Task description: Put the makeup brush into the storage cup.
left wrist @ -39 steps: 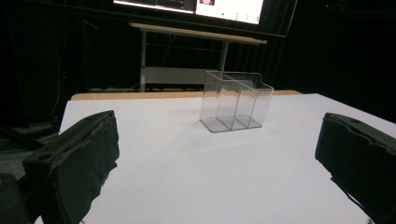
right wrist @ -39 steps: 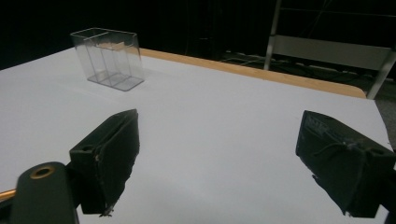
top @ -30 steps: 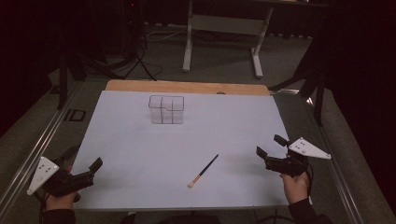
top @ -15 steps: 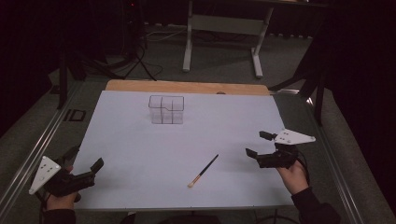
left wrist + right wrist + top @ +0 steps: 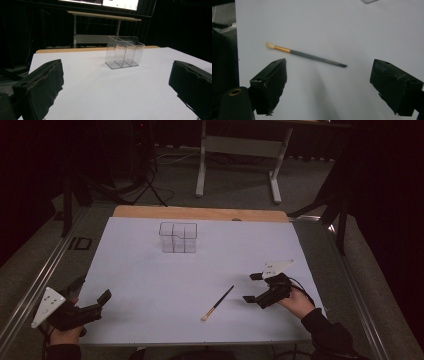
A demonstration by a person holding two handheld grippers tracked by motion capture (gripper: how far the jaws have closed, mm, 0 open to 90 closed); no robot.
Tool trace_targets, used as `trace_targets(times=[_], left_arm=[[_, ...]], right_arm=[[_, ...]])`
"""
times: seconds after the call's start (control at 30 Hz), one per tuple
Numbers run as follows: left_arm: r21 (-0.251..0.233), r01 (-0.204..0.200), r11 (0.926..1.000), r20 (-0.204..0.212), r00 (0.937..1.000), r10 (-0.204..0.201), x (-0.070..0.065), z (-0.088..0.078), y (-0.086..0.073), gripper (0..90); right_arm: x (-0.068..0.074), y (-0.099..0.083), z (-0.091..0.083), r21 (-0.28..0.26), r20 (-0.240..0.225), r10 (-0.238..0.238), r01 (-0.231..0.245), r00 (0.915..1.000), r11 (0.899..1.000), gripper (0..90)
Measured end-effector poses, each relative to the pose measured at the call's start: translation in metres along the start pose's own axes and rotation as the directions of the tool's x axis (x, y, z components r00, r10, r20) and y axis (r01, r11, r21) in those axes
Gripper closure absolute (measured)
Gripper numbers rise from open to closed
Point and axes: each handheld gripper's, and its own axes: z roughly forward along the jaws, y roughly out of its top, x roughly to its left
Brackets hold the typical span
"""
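Right gripper: jaws spread wide, approx. aligned on the slim dark-handled makeup brush with gold ferrule and pale tip, lying on the white table sheet. Straddle the handle mid-length (not the ferrule), lower, then close. Left gripper: spread, idle.

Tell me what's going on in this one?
A person holds a gripper in each hand at a white-covered table. The right gripper, jaws wide open, is beside a small brush lying flat, not touching it. The left gripper, also open, sits at the near left edge. A clear plastic organizer stands empty farther back.
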Motion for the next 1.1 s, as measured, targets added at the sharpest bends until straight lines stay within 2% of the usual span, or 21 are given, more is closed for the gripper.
trace_targets(times=[0.07,0.23,0.3,0.37,0.4,0.5,0.53,0.57,0.63,0.67,0.7,0.73,0.77,0.8,0.9,0.97,1.03,1.1], left_arm=[[0.000,0.001,1.0000,-0.001,1.0000,-0.001,0.000,0.000,0.000,0.0],[0.001,0.001,1.0000,0.002,1.0000,-0.001,0.000,0.000,0.000,0.0],[0.001,-0.001,1.0000,0.002,1.0000,0.001,0.000,0.000,0.000,0.0],[0.001,0.000,1.0000,0.002,1.0000,0.000,0.000,0.000,0.000,0.0],[0.001,0.000,1.0000,0.001,1.0000,0.000,0.000,0.000,0.000,0.0],[0.001,0.001,1.0000,0.001,1.0000,-0.001,0.000,0.000,0.000,0.0],[0.001,0.000,1.0000,0.001,1.0000,0.000,0.000,0.000,0.000,0.0],[0.001,0.002,1.0000,0.002,1.0000,-0.002,0.000,0.000,0.000,0.0],[0.001,0.001,1.0000,0.002,1.0000,-0.001,0.000,0.000,0.000,0.0],[0.000,0.002,1.0000,0.002,1.0000,-0.002,0.000,0.000,0.000,0.0],[0.001,0.002,1.0000,0.002,1.0000,-0.002,0.001,0.000,0.000,0.0],[0.001,0.002,1.0000,0.002,1.0000,-0.002,0.001,0.000,0.000,0.0],[0.000,0.003,1.0000,0.002,1.0000,-0.003,0.001,0.000,-0.001,0.0],[0.000,0.003,1.0000,0.002,1.0000,-0.003,0.001,0.000,-0.001,0.0],[0.002,0.004,1.0000,0.002,1.0000,-0.004,0.000,0.000,-0.001,0.0],[0.002,0.000,1.0000,0.004,1.0000,-0.001,0.000,0.000,0.000,0.0],[0.002,0.001,1.0000,0.004,1.0000,-0.001,0.000,0.000,0.000,0.0],[0.002,0.005,1.0000,0.003,1.0000,-0.005,0.001,0.000,-0.001,0.0]], right_arm=[[0.000,0.000,0.006,0.012,-0.026,-0.009,0.010,0.9996,1.000,13.9],[-0.001,0.002,0.015,0.041,-0.056,-0.022,0.025,0.9982,0.999,13.9],[-0.001,0.004,0.020,0.068,-0.081,-0.039,0.044,0.9960,0.997,13.9],[-0.001,0.006,0.024,0.106,-0.111,-0.055,0.067,0.9923,0.992,13.9],[-0.002,0.008,0.028,0.140,-0.131,-0.076,0.095,0.9885,0.986,13.9],[-0.003,0.011,0.033,0.183,-0.172,-0.086,0.117,0.9814,0.976,13.9],[-0.003,0.011,0.033,0.183,-0.172,-0.086,0.117,0.9814,0.976,13.9],[-0.005,0.015,0.036,0.210,-0.199,-0.096,0.138,0.9753,0.968,13.9],[-0.005,0.018,0.039,0.227,-0.226,-0.110,0.162,0.9678,0.960,13.9],[-0.005,0.018,0.039,0.227,-0.226,-0.110,0.162,0.9678,0.960,13.9],[-0.005,0.023,0.041,0.245,-0.243,-0.144,0.204,0.9593,0.948,13.9],[-0.005,0.023,0.041,0.245,-0.243,-0.144,0.204,0.9593,0.948,13.9],[-0.004,0.027,0.043,0.261,-0.273,-0.163,0.236,0.9480,0.936,13.8],[-0.004,0.027,0.043,0.261,-0.273,-0.163,0.236,0.9480,0.936,13.8],[-0.003,0.034,0.047,0.284,-0.313,-0.185,0.278,0.9315,0.918,13.8],[-0.004,0.039,0.050,0.310,-0.324,-0.190,0.294,0.9268,0.904,13.8],[-0.003,0.045,0.052,0.323,-0.338,-0.214,0.326,0.9166,0.888,14.0],[-0.001,0.053,0.054,0.340,-0.370,-0.240,0.371,0.8975,0.864,14.3]])
